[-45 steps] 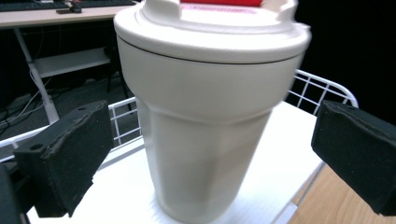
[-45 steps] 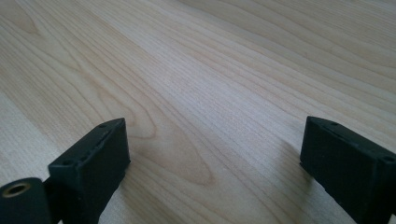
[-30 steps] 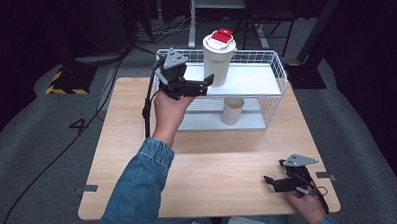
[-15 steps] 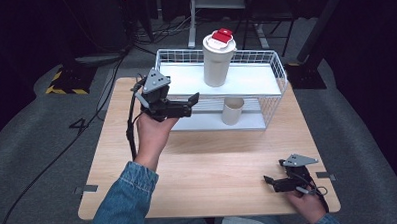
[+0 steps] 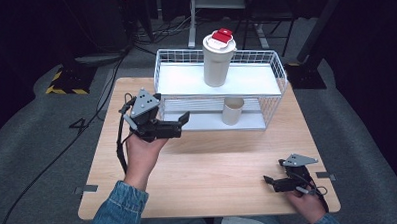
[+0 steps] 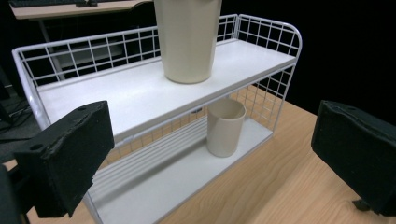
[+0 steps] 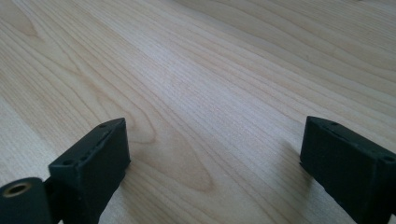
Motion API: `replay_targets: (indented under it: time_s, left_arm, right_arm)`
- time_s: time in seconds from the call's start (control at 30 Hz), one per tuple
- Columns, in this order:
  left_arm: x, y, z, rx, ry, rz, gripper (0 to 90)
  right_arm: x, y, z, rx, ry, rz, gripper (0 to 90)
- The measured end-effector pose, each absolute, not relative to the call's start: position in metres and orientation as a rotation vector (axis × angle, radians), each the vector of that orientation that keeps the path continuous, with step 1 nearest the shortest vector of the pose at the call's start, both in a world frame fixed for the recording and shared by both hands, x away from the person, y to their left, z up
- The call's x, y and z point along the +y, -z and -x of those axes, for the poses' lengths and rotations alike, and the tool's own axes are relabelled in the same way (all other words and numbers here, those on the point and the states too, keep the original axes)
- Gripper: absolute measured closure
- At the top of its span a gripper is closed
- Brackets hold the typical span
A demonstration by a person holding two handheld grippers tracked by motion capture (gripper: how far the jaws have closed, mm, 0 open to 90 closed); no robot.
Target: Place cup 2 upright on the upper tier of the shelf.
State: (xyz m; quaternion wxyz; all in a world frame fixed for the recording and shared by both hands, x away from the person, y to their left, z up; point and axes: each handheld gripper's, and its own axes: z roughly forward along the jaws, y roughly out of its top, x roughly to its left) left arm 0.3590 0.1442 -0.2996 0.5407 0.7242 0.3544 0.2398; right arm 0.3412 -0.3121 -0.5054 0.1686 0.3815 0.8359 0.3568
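A white wire rack [image 5: 270, 72] with two shelves stands at the back of the wooden table [image 5: 213, 161]. On its top shelf is a tall cream cup [image 5: 217, 59] with a red-topped lid. A small open cream cup [image 5: 232, 111] stands on the lower shelf. My left gripper [image 5: 181, 125] is open and empty, held above the table just left of the rack's front. In the left gripper view its jaws [image 6: 212, 128] are wide apart, facing the rack [image 6: 116, 98], the tall cup [image 6: 187, 42] and the small cup [image 6: 225, 128]. My right gripper [image 5: 269, 182] rests open near the front right corner, over bare wood [image 7: 210, 70].
The table's front edge runs close to the right gripper. Dark floor with cables [image 5: 53, 162] and a yellow-black striped marking [image 5: 63, 89] surrounds the table. Open wood lies between the two grippers in front of the rack.
My left gripper has drawn back from the tall cup on the top shelf, moving down and left toward the person. The cup stays on the shelf. The right gripper has not moved.
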Motion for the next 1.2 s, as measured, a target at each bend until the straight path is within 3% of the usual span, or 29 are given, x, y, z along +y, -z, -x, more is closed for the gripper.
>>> replay_targets:
  time_s: [1.2]
  left_arm:
    - [0.184,0.422,-0.317,0.951,-0.476,-1.887,0.0]
  right_arm:
    - [-0.312,0.505,-0.342,2.379,-1.015,-1.082,8.4]
